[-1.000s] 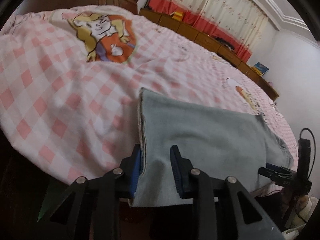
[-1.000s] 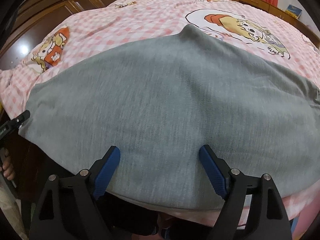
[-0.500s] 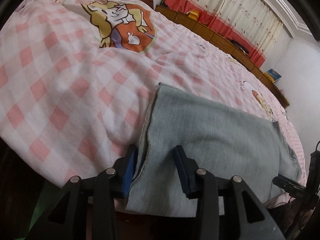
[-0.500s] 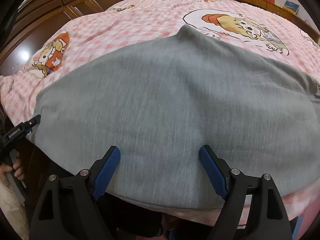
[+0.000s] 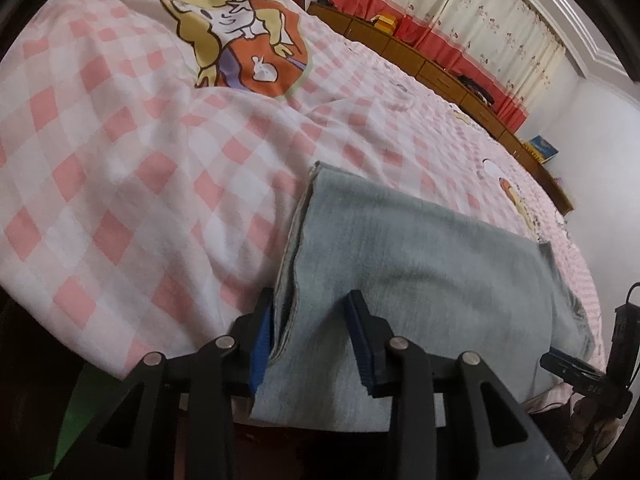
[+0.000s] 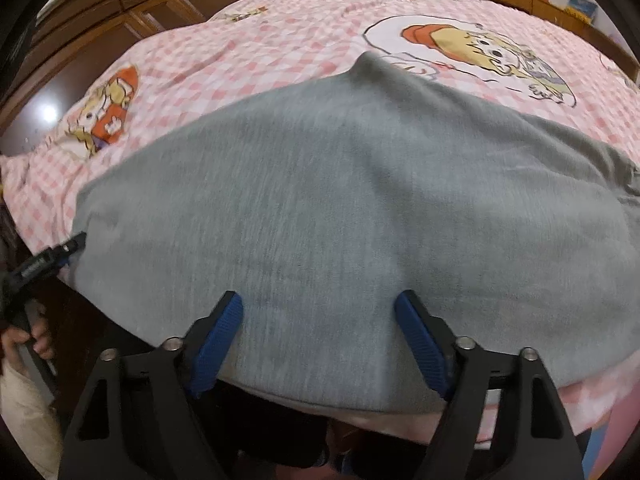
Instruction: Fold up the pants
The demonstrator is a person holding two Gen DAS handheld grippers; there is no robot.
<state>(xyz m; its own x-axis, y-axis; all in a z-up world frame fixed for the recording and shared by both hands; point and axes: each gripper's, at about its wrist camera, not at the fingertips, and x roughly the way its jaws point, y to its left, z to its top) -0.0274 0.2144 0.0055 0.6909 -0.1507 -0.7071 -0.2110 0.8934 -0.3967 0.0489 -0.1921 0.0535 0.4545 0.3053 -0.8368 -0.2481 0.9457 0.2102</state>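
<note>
Left gripper [image 5: 310, 338] nudged forward, grey pants [image 5: 400, 280] on pink-checked bedspread [image 5: 120, 160]

black left tongs [image 5: 314, 336], blue ribbed pads [image 6: 420, 344], silver screws

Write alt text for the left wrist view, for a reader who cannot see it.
Grey pants, folded, lie along the near edge of a bed with a pink-and-white checked cover; the open left gripper straddles their stacked end edges. The right gripper shows at the far right, by the pants' other end. Beyond are a cartoon print and curtains.
</note>
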